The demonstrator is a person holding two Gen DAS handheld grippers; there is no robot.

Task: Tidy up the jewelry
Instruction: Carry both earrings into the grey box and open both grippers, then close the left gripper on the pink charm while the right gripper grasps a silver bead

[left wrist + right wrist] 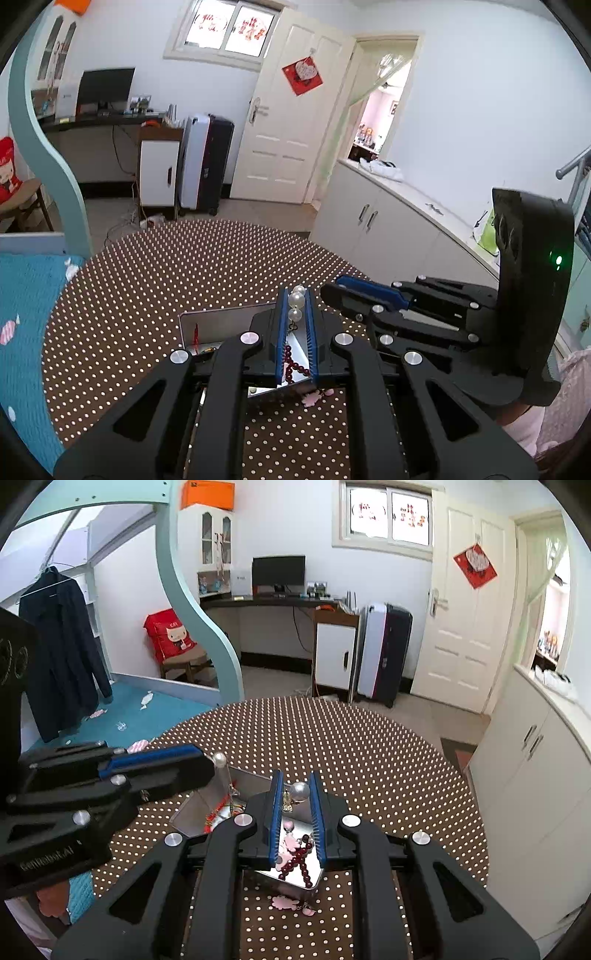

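Closest to the left camera, the left gripper [295,325] has its jaws clenched on a pearl string [297,301], pearls poking out past the blue pads. Same deal on the right: the right gripper [295,805] is clamped on a silvery pearl [300,791] with a little gold clasp [287,804] dangling beside it. Can't tell if both ends belong to one necklace, though it looks that way.

Right under both grippers sits a shiny metal tray [195,805] on the dotted counter [369,746]. Inside it there's a dark red bead strand [297,860], some pink flower charms [290,843], and an orange-red beaded piece [214,816] over at the left side. Another pink flower charm [282,902] lies on the counter just outside the tray's near corner.

Further back: a suitcase [384,653], a white door [469,609], a desk with a monitor [279,570].
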